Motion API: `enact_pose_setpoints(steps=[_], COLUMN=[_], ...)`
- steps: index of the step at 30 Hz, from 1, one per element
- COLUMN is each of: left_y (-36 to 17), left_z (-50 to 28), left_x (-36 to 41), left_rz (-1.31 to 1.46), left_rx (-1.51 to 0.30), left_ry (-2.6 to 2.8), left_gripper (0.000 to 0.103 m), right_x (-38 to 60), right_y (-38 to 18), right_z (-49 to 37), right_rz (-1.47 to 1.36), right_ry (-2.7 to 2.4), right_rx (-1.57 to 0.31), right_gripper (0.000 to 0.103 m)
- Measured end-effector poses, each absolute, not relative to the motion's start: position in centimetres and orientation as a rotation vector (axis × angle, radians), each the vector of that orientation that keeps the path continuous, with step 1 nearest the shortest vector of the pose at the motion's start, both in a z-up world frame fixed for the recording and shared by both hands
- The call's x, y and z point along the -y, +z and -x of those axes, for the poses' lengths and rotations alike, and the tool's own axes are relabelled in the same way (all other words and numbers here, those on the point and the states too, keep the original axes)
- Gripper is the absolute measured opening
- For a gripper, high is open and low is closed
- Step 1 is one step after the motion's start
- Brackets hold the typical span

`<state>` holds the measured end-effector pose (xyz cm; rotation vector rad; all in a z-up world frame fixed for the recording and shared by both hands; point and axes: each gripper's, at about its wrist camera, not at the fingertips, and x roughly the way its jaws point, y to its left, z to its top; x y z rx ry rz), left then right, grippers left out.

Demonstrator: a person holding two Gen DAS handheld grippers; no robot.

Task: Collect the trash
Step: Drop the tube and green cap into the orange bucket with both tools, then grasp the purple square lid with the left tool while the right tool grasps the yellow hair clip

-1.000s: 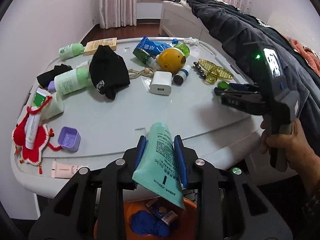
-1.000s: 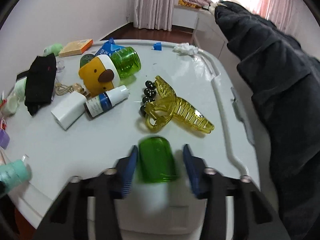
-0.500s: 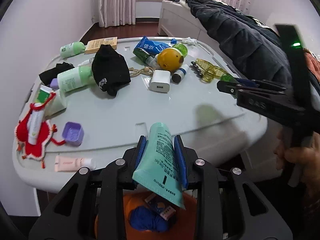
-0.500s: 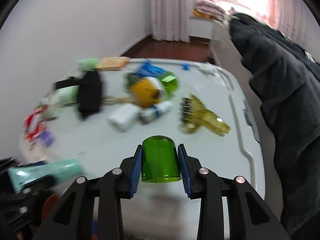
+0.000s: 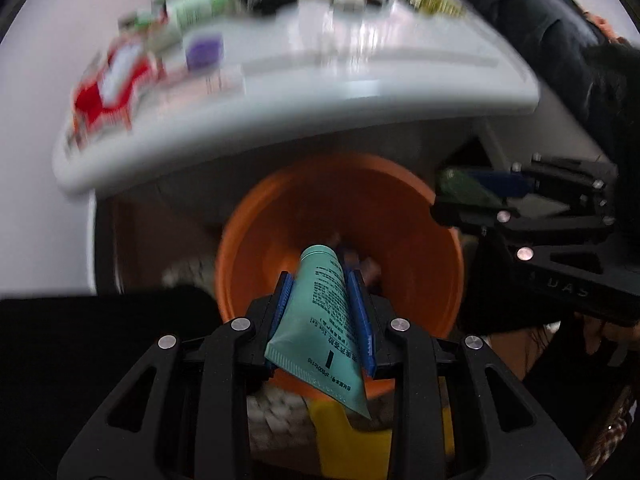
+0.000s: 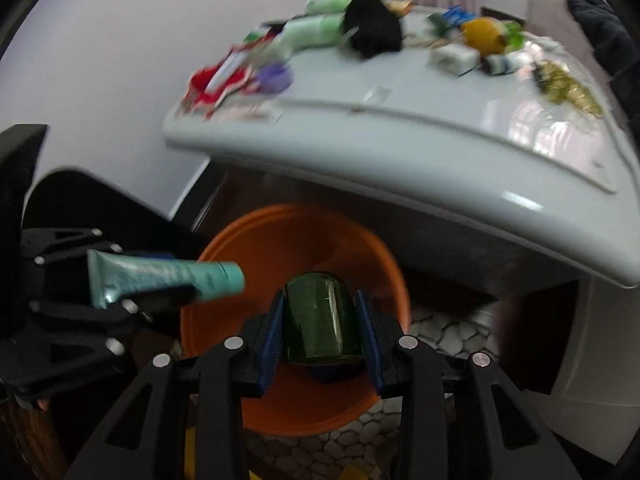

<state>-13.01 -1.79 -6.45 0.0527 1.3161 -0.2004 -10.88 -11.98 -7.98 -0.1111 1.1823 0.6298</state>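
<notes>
We hold a teal tube [image 5: 326, 320] in the left gripper [image 5: 325, 312] and a green cap [image 6: 320, 320] in the right gripper [image 6: 320, 332], both clamped above the orange bin [image 5: 440, 216], neither dropped yet, and much clutter remains on the white table [image 6: 440, 152].

Open bin mouth below, table edge overhanging its far side

The orange bin [image 5: 400, 208] stands on the floor with its mouth open and unobstructed from above, though a few items lie at its bottom. The white table [image 6: 400, 160] juts out above the bin's far rim, closing off approach from that side, and its top is crowded at the back while the near strip stays bare. The left gripper [image 5: 324, 308] with its teal tube [image 5: 324, 320] and the right gripper [image 6: 320, 320] with its green cup [image 6: 320, 316] both hang over the mouth side by side, near each other, leaving little room between them.
</notes>
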Motion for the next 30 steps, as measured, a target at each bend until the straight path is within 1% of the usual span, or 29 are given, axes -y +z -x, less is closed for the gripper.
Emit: enact_pose_setpoints(steps=[1,2,3,4,5,7,10,11,12,13,14,15,16,18,20,23,27,28,30], left_y=[-7.3,-7.8,-8.2,-8.2,-8.0,-7.0,-4.9,-3.9,-3.2,-2.0,-1.1,-0.5,0.3,0.3,-0.7,-2.8,-4.9,-5.5,-6.2], left_z=[13.3,13.5,13.5,13.4,13.3,13.1,11.8,10.8,10.0,8.6,7.3,6.2,4.5,1.6,-0.6,-3.1,-4.3,-4.5,-5.0], left_x=[1.6,1.4,1.0,0.4,-0.1,-1.0,-1.9,-2.1,-2.4,-2.5,-2.5,-2.6,-2.5,-2.6,-2.5,-2.8,-3.0,-2.9,-3.0], left_rz=[-0.036,-0.023,-0.004,0.021,0.038,0.061,0.102,0.11,0.111,0.108,0.09,0.063,0.019,-0.079,-0.125,-0.123,-0.135,-0.145,-0.151], left_rx=[-1.347,-1.374,-1.396,-1.402,-1.395,-1.355,-1.276,-1.245,-1.224,-1.177,-1.126,-1.077,-1.03,-0.981,-0.988,-1.028,-1.055,-1.065,-1.071], left_ry=[-0.189,-0.18,-0.169,-0.149,-0.135,-0.099,-0.108,-0.107,-0.11,-0.125,-0.13,-0.125,-0.131,-0.09,-0.064,-0.051,-0.021,-0.011,0.003], left_gripper=[0.029,0.03,0.03,0.036,0.047,0.058,0.058,0.062,0.064,0.069,0.071,0.073,0.077,0.077,0.077,0.077,0.077,0.074,0.051], right_x=[11.6,11.4,11.3,11.1,11.1,11.2,12.4,12.9,13.3,14.0,14.5,14.8,15.3,16.2,16.9,17.3,17.5,17.4,17.2], right_y=[-8.6,-9.0,-9.3,-9.6,-9.6,-9.2,-7.8,-7.3,-7.1,-6.6,-6.4,-6.2,-5.9,-5.7,-5.5,-5.6,-5.6,-5.6,-5.3], right_z=[10.9,11.1,11.3,11.5,11.5,11.3,10.4,10.1,9.7,9.2,8.9,8.7,8.5,8.2,7.8,7.2,6.9,6.8,6.9], right_rz=[0.126,0.132,0.137,0.154,0.166,0.167,0.114,0.095,0.077,0.044,0.024,0.001,-0.018,-0.046,-0.066,-0.087,-0.115,-0.118,-0.111], right_ry=[0.648,0.655,0.652,0.644,0.639,0.635,0.587,0.569,0.557,0.541,0.535,0.528,0.518,0.495,0.47,0.455,0.467,0.472,0.477], right_rx=[-1.212,-1.231,-1.243,-1.251,-1.245,-1.235,-1.169,-1.148,-1.134,-1.116,-1.111,-1.106,-1.1,-1.093,-1.082,-1.082,-1.087,-1.086,-1.064], right_gripper=[0.037,0.045,0.065,0.073,0.074,0.074,0.081,0.083,0.083,0.083,0.083,0.083,0.083,0.083,0.084,0.084,0.084,0.084,0.084])
